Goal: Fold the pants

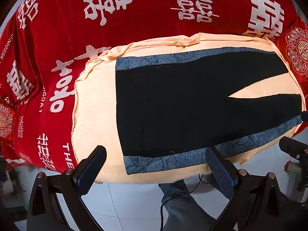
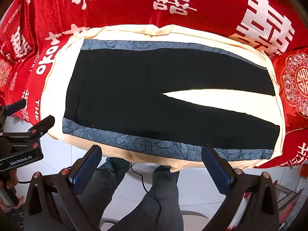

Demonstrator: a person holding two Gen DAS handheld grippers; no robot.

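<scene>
Black pants (image 1: 192, 100) with blue floral side stripes (image 1: 165, 161) lie flat on a peach cloth (image 1: 96, 111), waistband to the left, both legs splayed apart to the right. In the right wrist view the pants (image 2: 134, 92) show the same way, the near stripe (image 2: 146, 144) along the front edge. My left gripper (image 1: 156, 168) hovers open just off the front edge near the waist end, holding nothing. My right gripper (image 2: 152, 163) is open too, over the near stripe's edge, its fingers (image 2: 86, 167) apart and empty. Each gripper appears in the other's view: right (image 1: 296, 152), left (image 2: 28, 134).
The peach cloth covers a raised pad on a red bedspread (image 2: 192, 3) with white characters. A red embroidered pillow (image 2: 296, 88) sits by the leg hems. Below the edge are a person's jeans-clad legs (image 2: 154, 192), a black cable (image 2: 146, 184) and white floor tiles (image 1: 125, 202).
</scene>
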